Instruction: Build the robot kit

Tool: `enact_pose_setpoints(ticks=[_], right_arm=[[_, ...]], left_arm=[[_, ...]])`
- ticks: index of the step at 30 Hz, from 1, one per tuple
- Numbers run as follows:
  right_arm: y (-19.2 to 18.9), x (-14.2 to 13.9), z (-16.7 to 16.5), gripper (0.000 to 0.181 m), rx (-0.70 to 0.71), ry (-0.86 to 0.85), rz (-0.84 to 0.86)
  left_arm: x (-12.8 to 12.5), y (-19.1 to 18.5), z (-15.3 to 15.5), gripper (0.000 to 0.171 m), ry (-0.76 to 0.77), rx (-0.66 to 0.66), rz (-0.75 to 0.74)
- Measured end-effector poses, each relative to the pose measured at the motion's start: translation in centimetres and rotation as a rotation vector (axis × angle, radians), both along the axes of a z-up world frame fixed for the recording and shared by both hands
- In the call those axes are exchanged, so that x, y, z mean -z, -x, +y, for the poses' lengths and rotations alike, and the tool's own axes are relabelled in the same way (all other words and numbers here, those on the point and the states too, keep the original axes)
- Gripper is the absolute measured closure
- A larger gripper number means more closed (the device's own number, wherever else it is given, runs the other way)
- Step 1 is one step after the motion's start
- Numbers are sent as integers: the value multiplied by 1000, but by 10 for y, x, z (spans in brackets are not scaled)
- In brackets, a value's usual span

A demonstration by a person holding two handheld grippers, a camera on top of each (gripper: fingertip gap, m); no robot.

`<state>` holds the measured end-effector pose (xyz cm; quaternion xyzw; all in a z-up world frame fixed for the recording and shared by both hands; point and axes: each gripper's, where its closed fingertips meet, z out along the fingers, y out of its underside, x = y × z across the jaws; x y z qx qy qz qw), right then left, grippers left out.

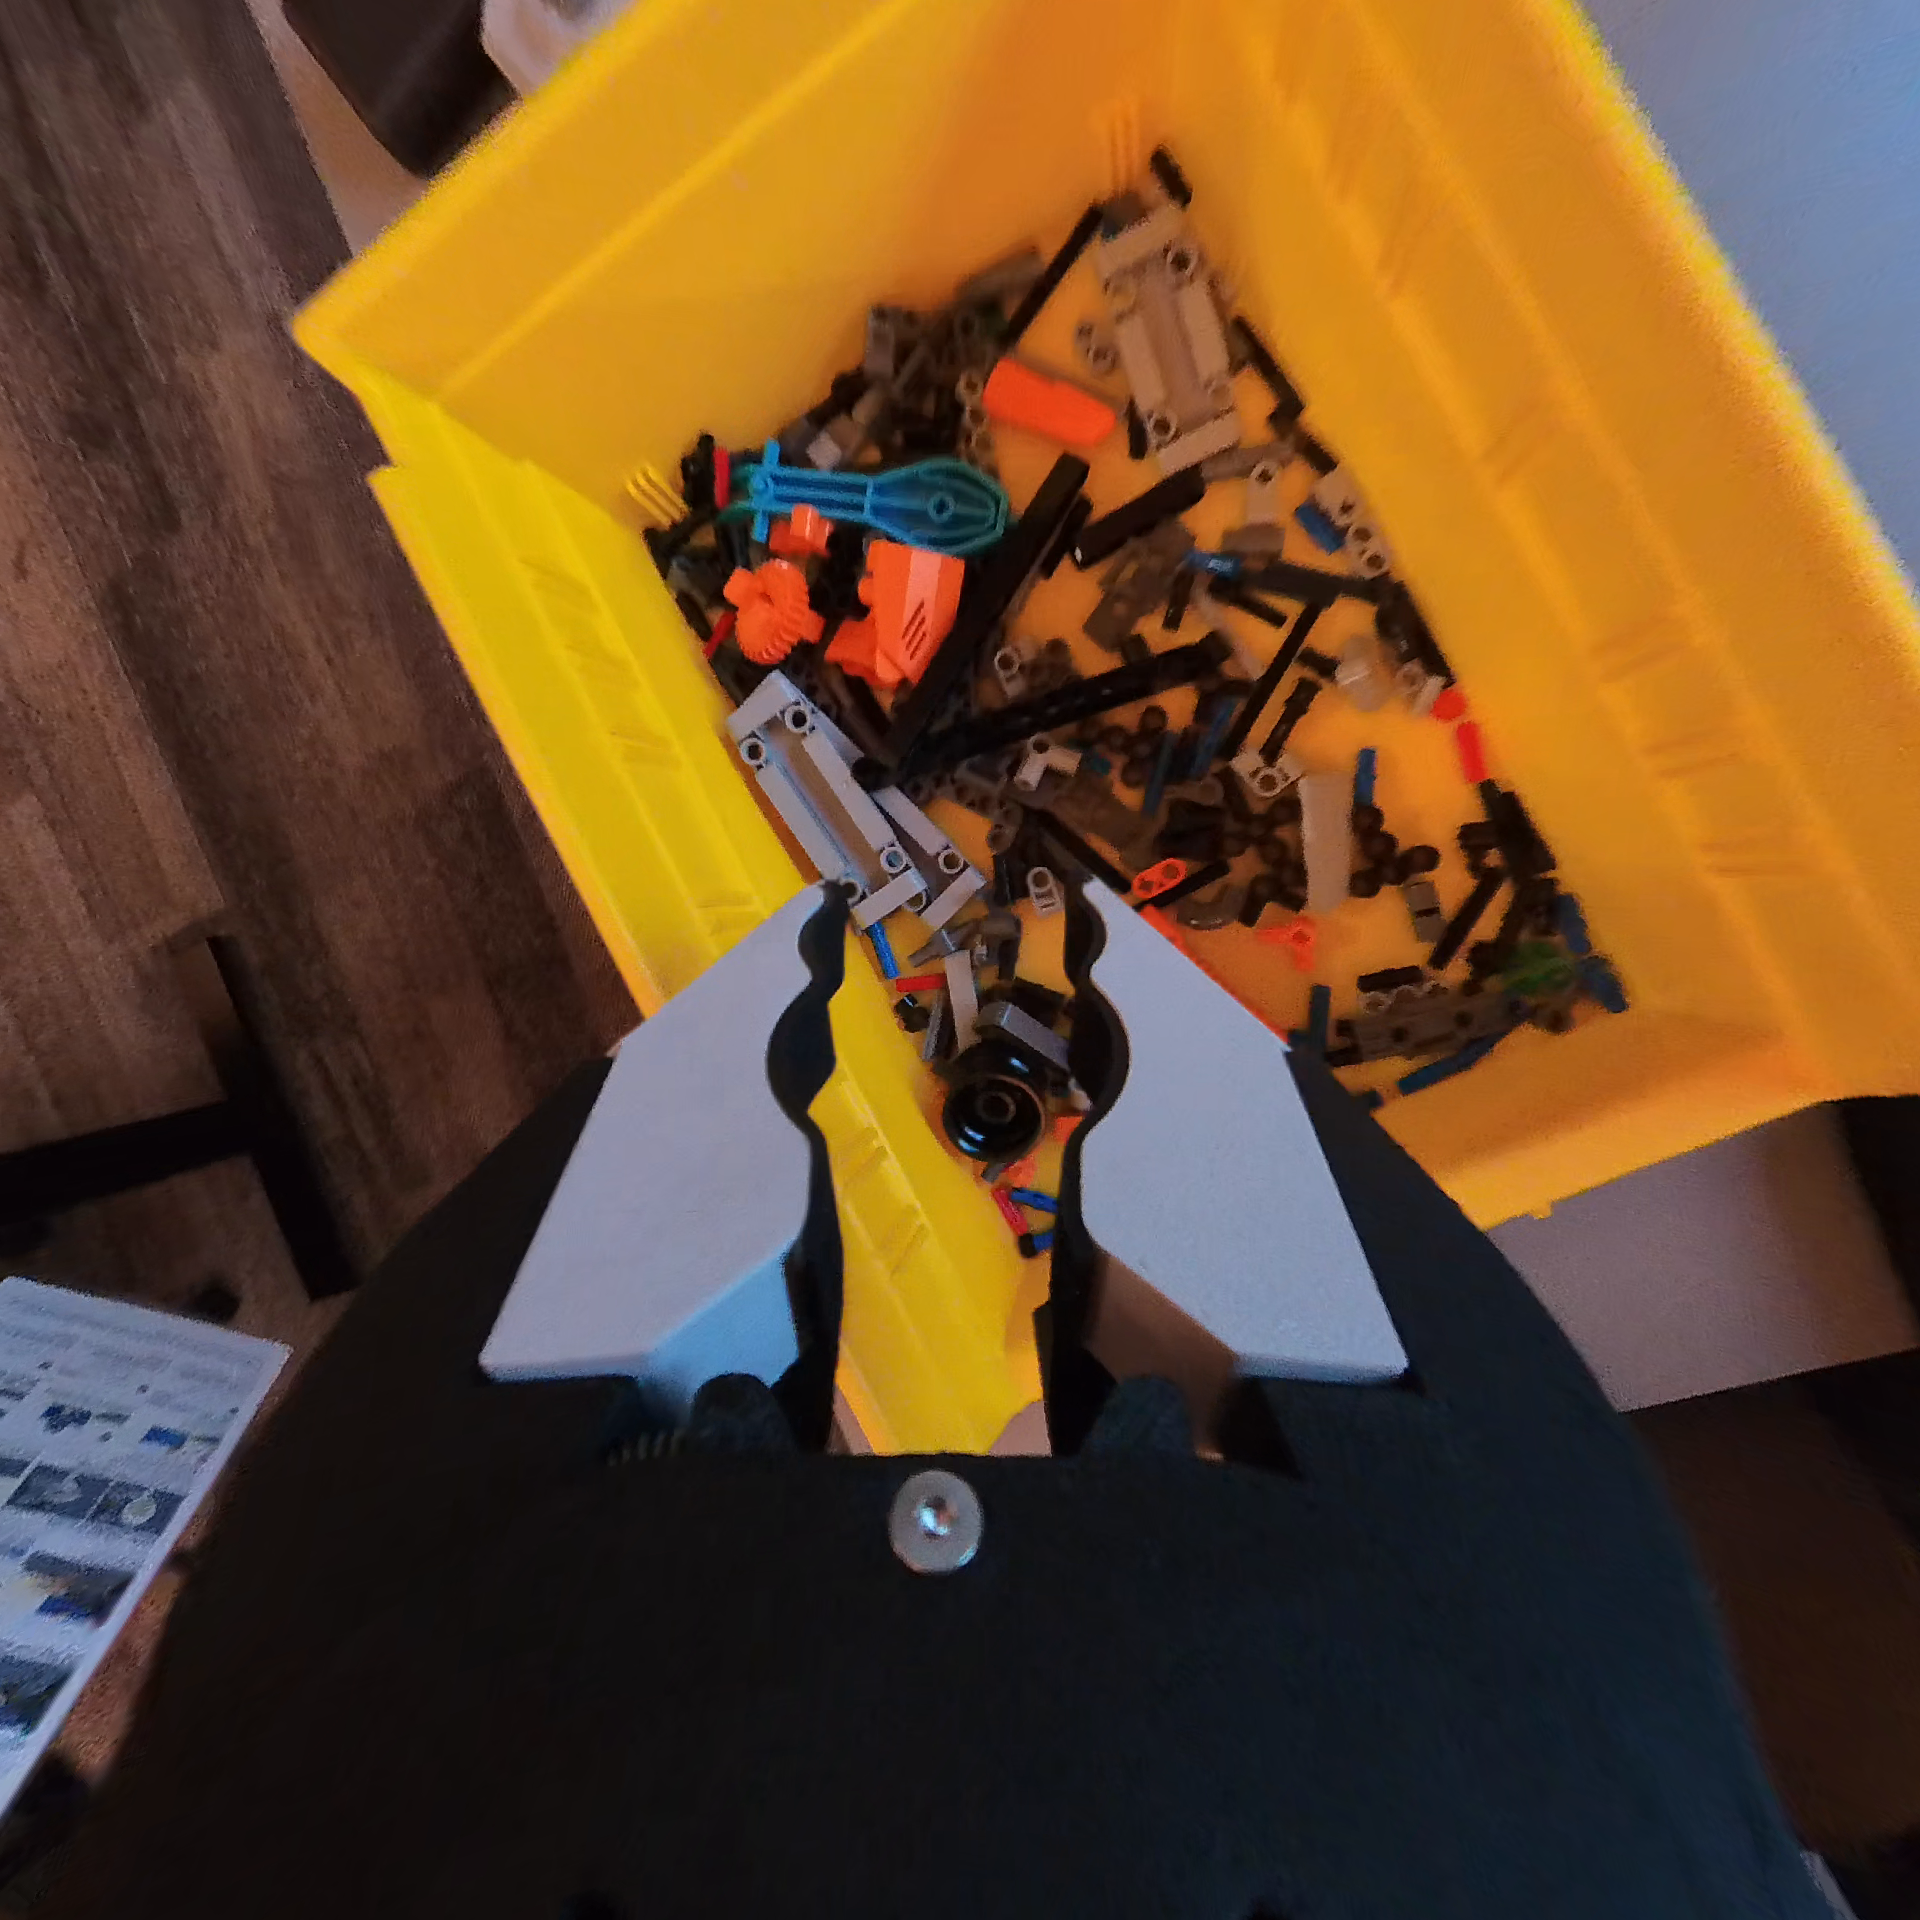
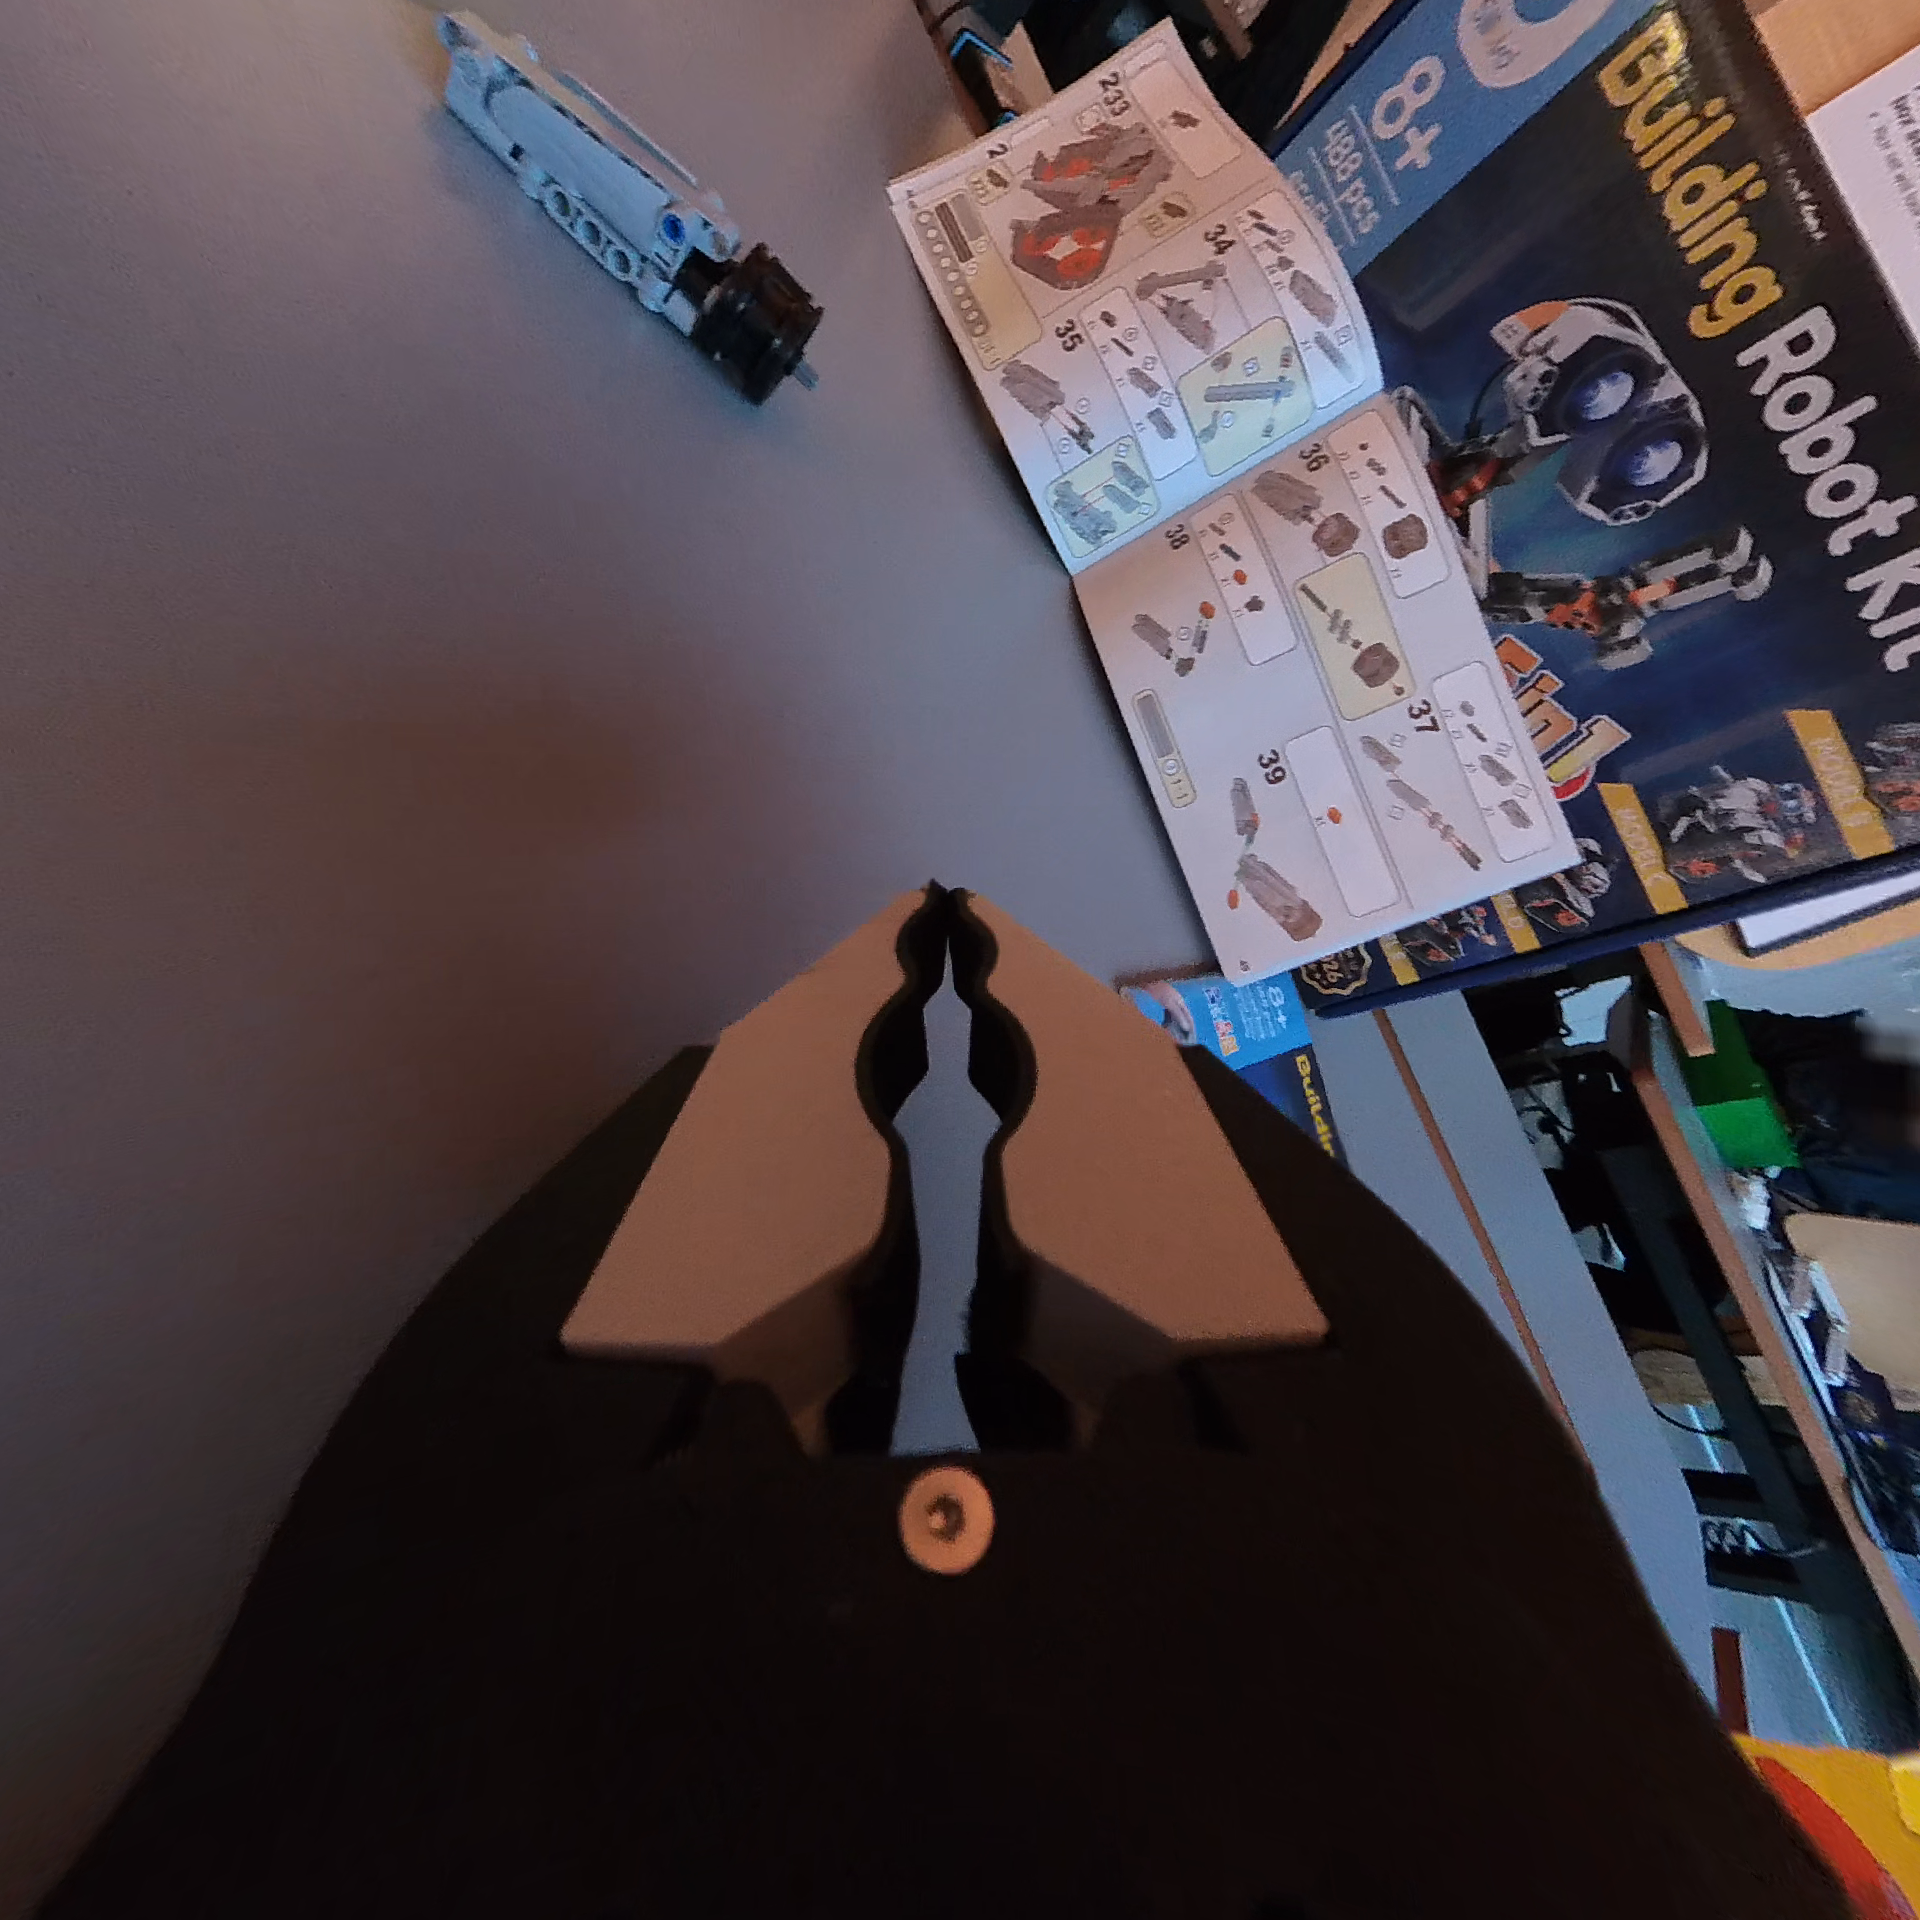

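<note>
Hovering over a glossy yellow plastic bin [image 1: 665, 260] of small ridged building pieces, the left gripper [image 1: 951, 899] is held spread; the right gripper [image 2: 943, 891], pressed together, is poised above a smooth grey table [image 2: 416, 623] beside an unfolded paper booklet [image 2: 1226, 499].

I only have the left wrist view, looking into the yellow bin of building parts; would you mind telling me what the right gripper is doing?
Observer: The right gripper is shut, its tips together with nothing between them, above a bare grey table.
Operator: Thank you. Is there anything built on that table?
Observer: Yes, a small white and grey assembly with a black wheel-like end lies apart from the gripper, farther along the table.
Operator: And is there any guide nearby?
Observer: An open instruction booklet lies to the gripper's right, resting partly on a dark blue kit box.
Operator: Is the right gripper touching either?
Observer: No, it is clear of both.
</note>
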<state>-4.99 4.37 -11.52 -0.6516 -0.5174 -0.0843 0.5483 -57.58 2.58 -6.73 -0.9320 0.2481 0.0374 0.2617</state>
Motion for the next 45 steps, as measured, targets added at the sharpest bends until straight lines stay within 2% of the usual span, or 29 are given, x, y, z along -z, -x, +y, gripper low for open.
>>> enact_pose_setpoints(ticks=[7, 10, 20, 22, 28, 31, 45], right_arm=[[-1, 6, 3, 181, 19, -52, -95], [0, 10, 3, 181, 15, -64, -142], [0, 17, 4, 181, 8, -33, -153], [0, 18, 4, 181, 6, -24, -150], [0, 20, 2, 181, -3, -11, -156], [0, 21, 1, 181, -3, -11, -162], [0, 24, 1, 181, -10, 3, -170]], left_arm=[[34, 6, 11, 132, 107, 22, 104], [41, 5, 11, 132, 130, 21, 83], [53, 1, -25, 134, 251, 16, 50], [56, -4, -34, 145, 285, 56, 43], [75, -5, -47, 144, 351, 273, 146], [75, -14, -50, 143, 376, 310, 105], [82, -18, -58, 141, 428, 372, 175]])
